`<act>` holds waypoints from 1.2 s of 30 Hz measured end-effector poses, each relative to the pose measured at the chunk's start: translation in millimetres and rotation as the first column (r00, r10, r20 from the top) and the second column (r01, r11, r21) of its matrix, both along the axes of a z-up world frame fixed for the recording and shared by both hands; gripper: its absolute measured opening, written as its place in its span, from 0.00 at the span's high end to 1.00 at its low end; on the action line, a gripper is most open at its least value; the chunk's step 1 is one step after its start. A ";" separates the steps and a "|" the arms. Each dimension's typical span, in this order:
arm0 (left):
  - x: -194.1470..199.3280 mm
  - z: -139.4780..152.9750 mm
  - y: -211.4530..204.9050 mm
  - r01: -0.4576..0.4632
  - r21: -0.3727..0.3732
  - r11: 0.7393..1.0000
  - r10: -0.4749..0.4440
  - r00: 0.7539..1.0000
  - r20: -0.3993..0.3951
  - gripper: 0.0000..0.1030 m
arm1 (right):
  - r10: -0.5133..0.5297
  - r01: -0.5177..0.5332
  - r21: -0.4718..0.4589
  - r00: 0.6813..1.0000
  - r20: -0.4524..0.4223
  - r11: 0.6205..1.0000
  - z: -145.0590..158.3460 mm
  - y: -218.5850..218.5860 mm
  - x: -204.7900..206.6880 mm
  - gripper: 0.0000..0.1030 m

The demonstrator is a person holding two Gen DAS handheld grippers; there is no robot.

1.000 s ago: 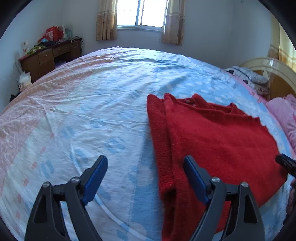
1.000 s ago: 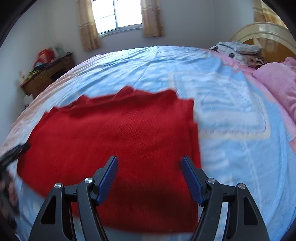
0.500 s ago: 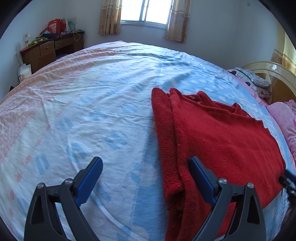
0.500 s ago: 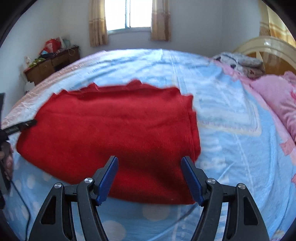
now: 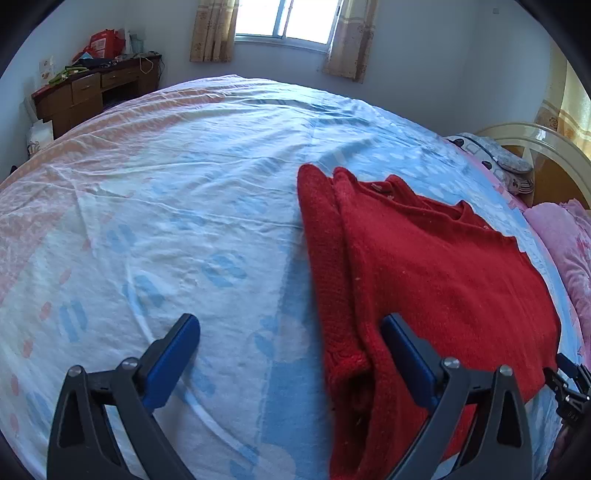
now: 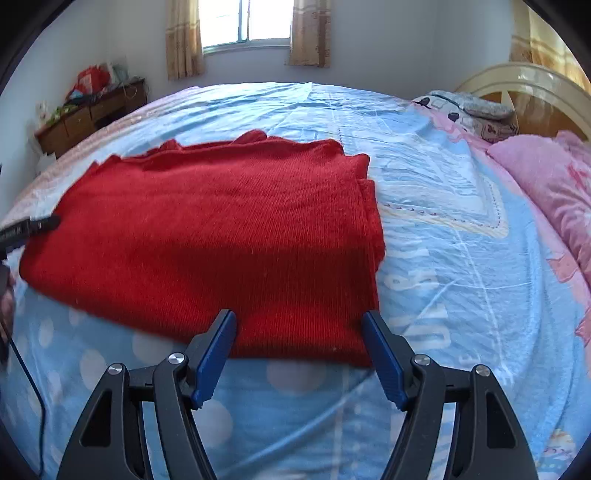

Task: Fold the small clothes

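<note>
large pale letters run across the blue bedsheet (image 6: 461,258) to the right of the garment, but they are too distorted to read, and the red packaging (image 5: 105,40) on the wooden desk (image 5: 92,88) by the far wall carries print too small to make out. the left gripper (image 5: 290,349) hangs above the sheet with its blue-padded fingers (image 5: 171,360) spread wide and holding nothing; its left pad is over bare sheet, while its right pad sits in front of the near left edge of the red knitted sweater (image 5: 424,266), and contact there cannot be judged. the right gripper (image 6: 299,349) is likewise spread wide and empty, poised just short of the sweater's (image 6: 221,229) near edge, its pads over the polka-dotted part of the sheet. the sweater lies flat on the bed, folded into a rough rectangle with several layers stacked. in the right wrist view its long axis runs left to right across the bed, with the layered folded edges at the right end and the wavy collar side facing the window (image 6: 245,22). in the left wrist view a narrower folded strip lies along its left side, running away from the camera. pink bedding (image 6: 550,192) and a grey patterned pillow (image 6: 469,107) sit by the cream headboard (image 6: 524,81), well apart from the sweater.
</note>
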State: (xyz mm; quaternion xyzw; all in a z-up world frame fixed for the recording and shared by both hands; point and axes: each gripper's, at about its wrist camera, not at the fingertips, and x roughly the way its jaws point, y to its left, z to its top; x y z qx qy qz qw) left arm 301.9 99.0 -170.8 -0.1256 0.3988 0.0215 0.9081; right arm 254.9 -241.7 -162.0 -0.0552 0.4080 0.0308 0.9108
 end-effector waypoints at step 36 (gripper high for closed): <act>-14.4 1.3 99.4 0.070 -0.313 0.947 -0.040 0.994 0.101 0.01 | 0.557 -0.443 -0.423 0.807 0.197 0.791 -2.3 229.6 -58.7 0.31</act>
